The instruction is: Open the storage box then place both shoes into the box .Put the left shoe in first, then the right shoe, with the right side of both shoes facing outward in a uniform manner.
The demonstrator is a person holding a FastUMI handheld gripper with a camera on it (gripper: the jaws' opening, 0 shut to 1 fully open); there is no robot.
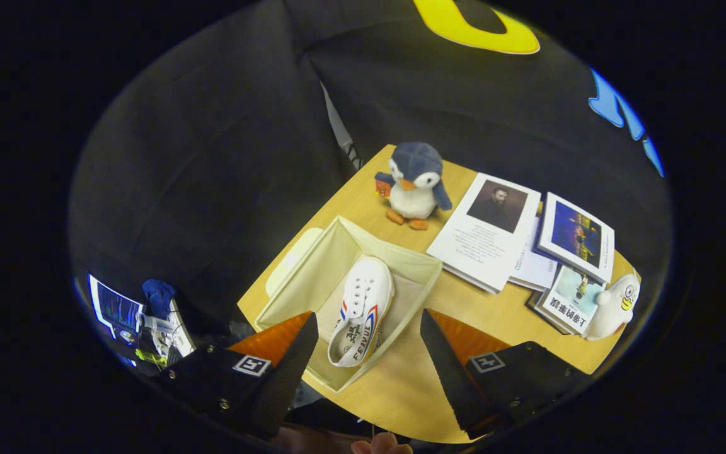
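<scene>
Gripper (368, 343), held above the table with its two fingers spread wide apart and nothing between the pads; it hangs clear of every object.

Fingertip of a person (380, 445), just behind the fingers, nearest the camera.

Table (401, 391), light wood top, bare patch directly beneath the jaws.

Storage box (331, 255), cream fabric, open at the top, just ahead of the fingers and partly between them; its near corner lies in the gap between the jaws.

Shoe (363, 309), white canvas with red and blue side stripes, inside the box, heel towards the jaws and toe pointing away, leaning on its side against the box floor.

Lid (292, 257), cream, flat on the table against the box's far left wall.

Stack of books and leaflets (495, 230), beyond the right finger, overlapping one another.

White plush toy (615, 306), at the right end of that stack.

Penguin plush (414, 183), blue and white, upright beyond the box at the table's far edge.
</scene>
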